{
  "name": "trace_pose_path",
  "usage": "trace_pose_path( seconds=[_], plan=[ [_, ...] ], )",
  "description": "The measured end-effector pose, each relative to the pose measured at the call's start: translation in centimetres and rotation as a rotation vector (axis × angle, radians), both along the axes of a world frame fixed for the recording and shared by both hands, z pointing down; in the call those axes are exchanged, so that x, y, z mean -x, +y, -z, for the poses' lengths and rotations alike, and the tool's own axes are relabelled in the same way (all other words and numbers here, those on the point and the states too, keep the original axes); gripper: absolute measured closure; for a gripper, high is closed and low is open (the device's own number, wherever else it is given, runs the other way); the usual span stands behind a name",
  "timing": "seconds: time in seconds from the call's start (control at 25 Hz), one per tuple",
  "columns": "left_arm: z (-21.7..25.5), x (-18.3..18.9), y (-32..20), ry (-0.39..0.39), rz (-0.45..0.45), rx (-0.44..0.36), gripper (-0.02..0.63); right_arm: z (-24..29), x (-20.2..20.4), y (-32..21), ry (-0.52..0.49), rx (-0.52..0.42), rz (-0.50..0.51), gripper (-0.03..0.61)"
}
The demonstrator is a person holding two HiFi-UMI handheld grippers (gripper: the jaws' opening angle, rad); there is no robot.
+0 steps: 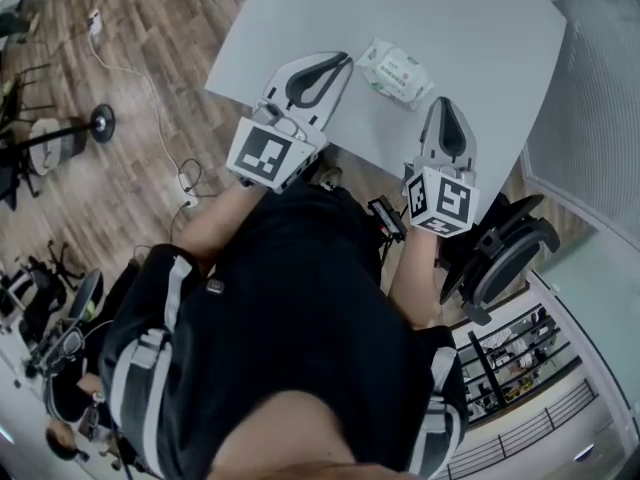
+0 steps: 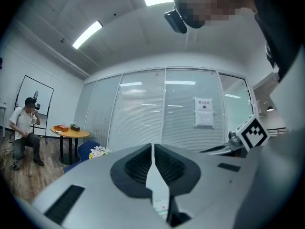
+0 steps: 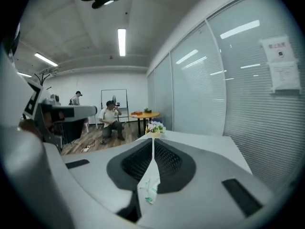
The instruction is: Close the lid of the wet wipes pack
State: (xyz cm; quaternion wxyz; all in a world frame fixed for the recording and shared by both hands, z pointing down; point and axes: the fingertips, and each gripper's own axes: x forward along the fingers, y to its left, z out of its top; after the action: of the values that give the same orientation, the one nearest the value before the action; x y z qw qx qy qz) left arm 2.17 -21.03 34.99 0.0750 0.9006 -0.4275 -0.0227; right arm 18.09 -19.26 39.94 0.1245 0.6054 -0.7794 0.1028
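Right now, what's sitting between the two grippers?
The wet wipes pack lies on the grey table, between the tips of the left gripper and the right gripper. Nothing else lies there. The head view shows it.

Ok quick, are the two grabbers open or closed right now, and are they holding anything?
Left gripper: closed, holding nothing.
Right gripper: closed, holding nothing.

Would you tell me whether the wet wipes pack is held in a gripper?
No, the wet wipes pack lies alone on the table.
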Motion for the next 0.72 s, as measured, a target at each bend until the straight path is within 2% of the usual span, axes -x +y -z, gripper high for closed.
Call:
trace_pose_path(
  seconds=[0.16,0.28,0.72],
  plan=[
    [1.1,-0.2,2.5,0.007,0.002,-0.019,0.575,4.0,-0.7,3.7,-0.027,-0.119,-0.046,0.543],
    [1.4,-0.3,4.0,0.006,0.005,-0.027,0.575,5.3,-1.4,5.6,-0.045,-0.17,-0.071,0.543],
    [1.8,-1.1,7.6,0.0,0.015,-0.053,0.575,5.8,-3.5,8.8,-0.052,-0.201,-0.091,0.555]
  ],
)
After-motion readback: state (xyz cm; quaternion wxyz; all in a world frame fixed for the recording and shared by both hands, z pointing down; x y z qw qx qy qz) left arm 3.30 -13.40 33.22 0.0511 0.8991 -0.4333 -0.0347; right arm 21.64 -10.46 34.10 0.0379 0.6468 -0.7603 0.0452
